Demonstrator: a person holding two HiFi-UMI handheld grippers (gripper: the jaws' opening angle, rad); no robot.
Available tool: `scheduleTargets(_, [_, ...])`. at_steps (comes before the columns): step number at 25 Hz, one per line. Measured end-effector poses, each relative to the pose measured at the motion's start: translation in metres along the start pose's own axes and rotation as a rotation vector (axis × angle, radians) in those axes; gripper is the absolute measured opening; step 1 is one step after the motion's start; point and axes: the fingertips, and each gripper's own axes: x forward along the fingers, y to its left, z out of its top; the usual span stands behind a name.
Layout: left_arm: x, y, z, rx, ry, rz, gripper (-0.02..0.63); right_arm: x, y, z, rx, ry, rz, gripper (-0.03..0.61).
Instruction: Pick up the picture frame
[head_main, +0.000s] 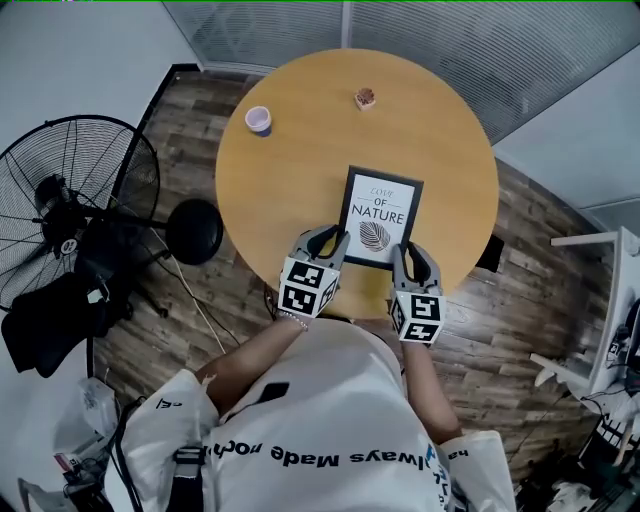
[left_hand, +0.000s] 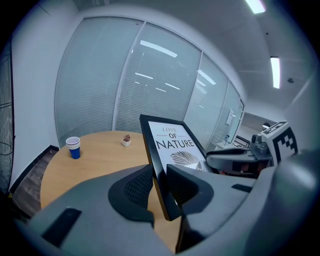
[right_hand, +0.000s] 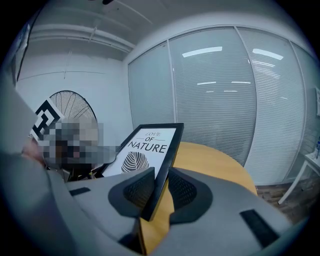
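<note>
The picture frame is black, with a white print that reads "love of nature" over a leaf. It hangs tilted over the near part of the round wooden table, face up. My left gripper is shut on its near left corner, and the frame's edge sits between the left gripper's pads. My right gripper is shut on the near right corner, and the picture frame rises from the right gripper's jaws.
A blue paper cup and a small potted plant stand on the table's far side. To the left on the floor are a standing fan and a black stool. Glass walls with blinds run behind the table.
</note>
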Motion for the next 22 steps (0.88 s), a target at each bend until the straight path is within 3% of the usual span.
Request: scheduleTargets(22, [-0.036, -0.012, 0.052, 0.042, -0.096, -0.007, 0.101, -0.032, 0.009, 0.056, -0.004, -0.087, -0.005, 0.100])
